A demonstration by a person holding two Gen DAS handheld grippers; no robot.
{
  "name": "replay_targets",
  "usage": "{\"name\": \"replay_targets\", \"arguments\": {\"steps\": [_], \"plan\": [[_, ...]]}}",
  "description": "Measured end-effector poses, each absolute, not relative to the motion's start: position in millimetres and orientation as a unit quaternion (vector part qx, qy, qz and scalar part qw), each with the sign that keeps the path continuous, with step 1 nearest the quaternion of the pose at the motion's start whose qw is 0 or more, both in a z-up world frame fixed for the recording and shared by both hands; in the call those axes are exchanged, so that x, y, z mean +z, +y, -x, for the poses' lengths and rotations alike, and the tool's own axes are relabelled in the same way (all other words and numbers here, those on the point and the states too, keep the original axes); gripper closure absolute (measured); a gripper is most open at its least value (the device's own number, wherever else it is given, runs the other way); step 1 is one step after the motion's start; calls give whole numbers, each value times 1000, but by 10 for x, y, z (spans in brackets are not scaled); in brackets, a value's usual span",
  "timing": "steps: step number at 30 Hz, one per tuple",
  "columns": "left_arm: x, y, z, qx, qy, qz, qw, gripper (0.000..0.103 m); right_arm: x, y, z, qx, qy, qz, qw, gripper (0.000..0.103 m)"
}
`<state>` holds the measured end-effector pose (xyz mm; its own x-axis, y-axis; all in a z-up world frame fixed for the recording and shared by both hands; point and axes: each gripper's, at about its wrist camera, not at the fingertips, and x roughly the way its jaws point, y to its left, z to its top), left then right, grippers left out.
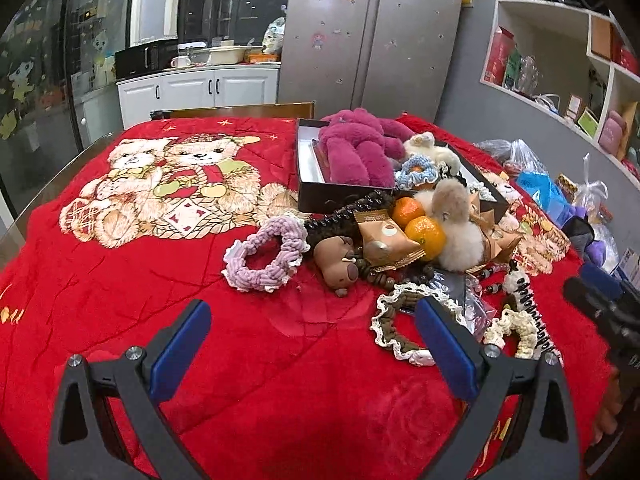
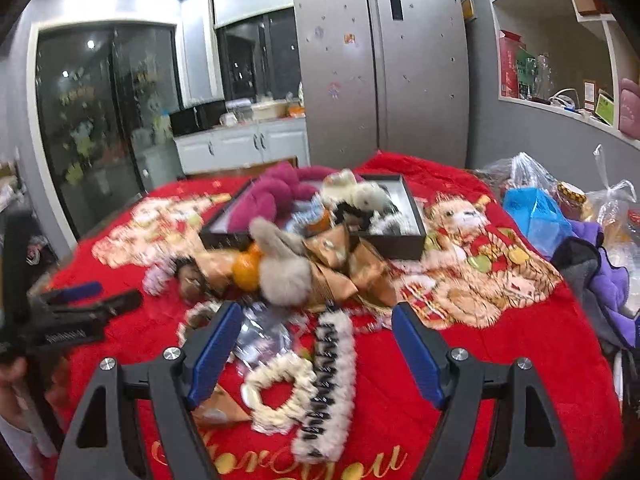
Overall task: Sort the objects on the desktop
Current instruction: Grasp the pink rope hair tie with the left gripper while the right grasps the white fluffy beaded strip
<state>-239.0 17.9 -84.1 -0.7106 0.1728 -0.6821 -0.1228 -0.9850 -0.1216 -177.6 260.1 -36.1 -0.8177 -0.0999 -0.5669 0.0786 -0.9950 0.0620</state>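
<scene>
Both grippers tilt down over the red-blanketed counter (image 1: 120,300), jaws spread, holding nothing. Left gripper (image 1: 312,322) hovers over bare blanket; right gripper (image 2: 316,326) frames a cream scrunchie (image 2: 280,396). The clutter pile (image 2: 288,264) at twelve o'clock is motion-blurred.

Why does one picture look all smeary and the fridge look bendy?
Right wrist view: motion blur smears the toy pile, such as the oranges, while the right gripper stays sharp. Left wrist view: crisp, so the oranges look clear beyond the left gripper. Both views: the fisheye lens bends the fridge and darkens the corners.
</scene>
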Motion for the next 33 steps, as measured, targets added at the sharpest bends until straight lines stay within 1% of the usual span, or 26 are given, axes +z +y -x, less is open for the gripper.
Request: {"name": "replay_targets", "arguments": {"steps": [5,10,18,21,24,25,27,29,33], "plan": [[-894,210,2510,921,-16,380,85,1,-571,2619,1896,-940,-32,-335,53,23],[-945,194,2641,922,-1,380,77,1,-723,2616,1998,-932,-28,-358,45,23],[-1129,118,2861,919,3,390,59,2,-873,2653,2153,-923,-22,-384,28,23],[-1215,119,2949,910,4,409,67,2,-927,2632,2207,-919,-14,-394,24,23],[-1272,111,3024,903,0,425,64,11,-985,2588,2231,-916,-3,-401,24,23],[-1301,101,3048,899,-3,433,62,16,-1001,2569,2232,-915,0,-403,24,23],[-1335,73,3066,895,-12,441,66,18,-1019,2550,2235,-913,1,-406,29,23],[-1355,63,3065,894,-12,445,58,25,-1031,2548,2243,-912,-3,-409,31,23],[-1364,81,3057,894,-3,445,50,34,-1052,2563,2253,-910,-10,-413,33,24]]}}
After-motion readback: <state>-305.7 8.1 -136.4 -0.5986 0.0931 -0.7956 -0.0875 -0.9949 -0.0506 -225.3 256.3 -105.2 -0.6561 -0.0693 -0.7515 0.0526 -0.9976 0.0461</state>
